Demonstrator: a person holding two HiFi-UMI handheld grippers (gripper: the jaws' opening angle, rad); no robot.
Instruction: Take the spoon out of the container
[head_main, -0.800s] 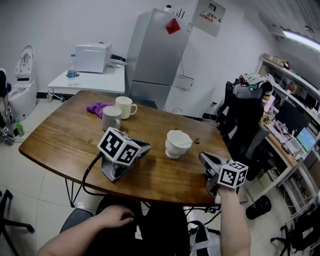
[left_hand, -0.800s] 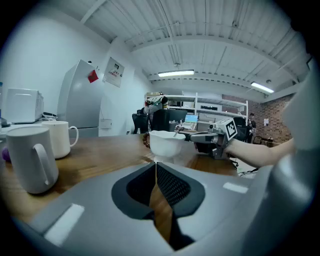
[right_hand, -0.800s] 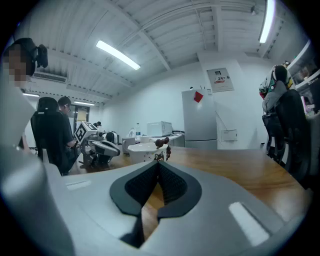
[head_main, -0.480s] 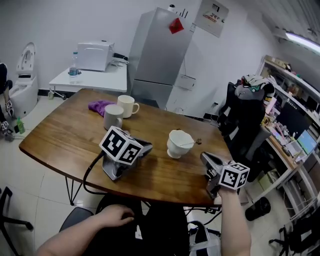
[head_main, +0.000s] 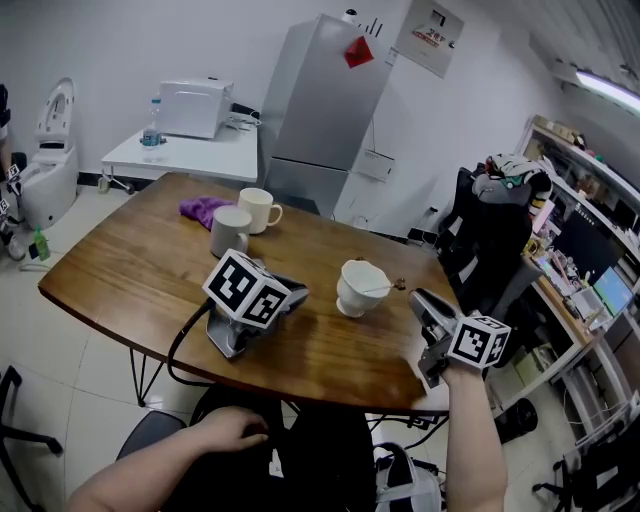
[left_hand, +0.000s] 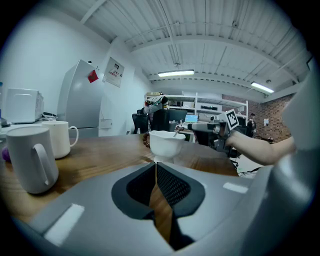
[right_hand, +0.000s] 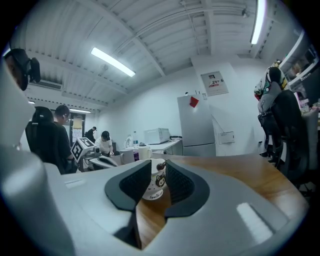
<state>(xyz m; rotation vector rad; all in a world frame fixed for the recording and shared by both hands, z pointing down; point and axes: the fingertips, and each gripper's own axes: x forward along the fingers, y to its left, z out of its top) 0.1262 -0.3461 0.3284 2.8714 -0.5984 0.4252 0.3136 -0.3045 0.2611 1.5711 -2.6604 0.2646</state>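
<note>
A white cup (head_main: 358, 288) stands on the wooden table (head_main: 130, 270), right of centre. The spoon (head_main: 386, 287) sits in it, its handle sticking out to the right over the rim. My right gripper (head_main: 424, 303) is held just right of the cup, a little short of the handle, jaws open with nothing between them. In the right gripper view the cup (right_hand: 156, 189) and the spoon's end (right_hand: 161, 166) show through the gap of my right gripper (right_hand: 158, 176). My left gripper (head_main: 293, 294) lies unheld on the table left of the cup, jaws shut and empty; its view faces the cup (left_hand: 167, 144).
A grey mug (head_main: 229, 233), a cream mug (head_main: 259, 211) and a purple cloth (head_main: 201, 210) sit at the table's far left. A cable (head_main: 180, 345) hangs from the left gripper over the near edge. A black office chair (head_main: 492, 255) stands right of the table. People sit in the background.
My right gripper has risen slightly and edged forward beside the cup. The left gripper, the cup and the spoon have stayed where they were.
</note>
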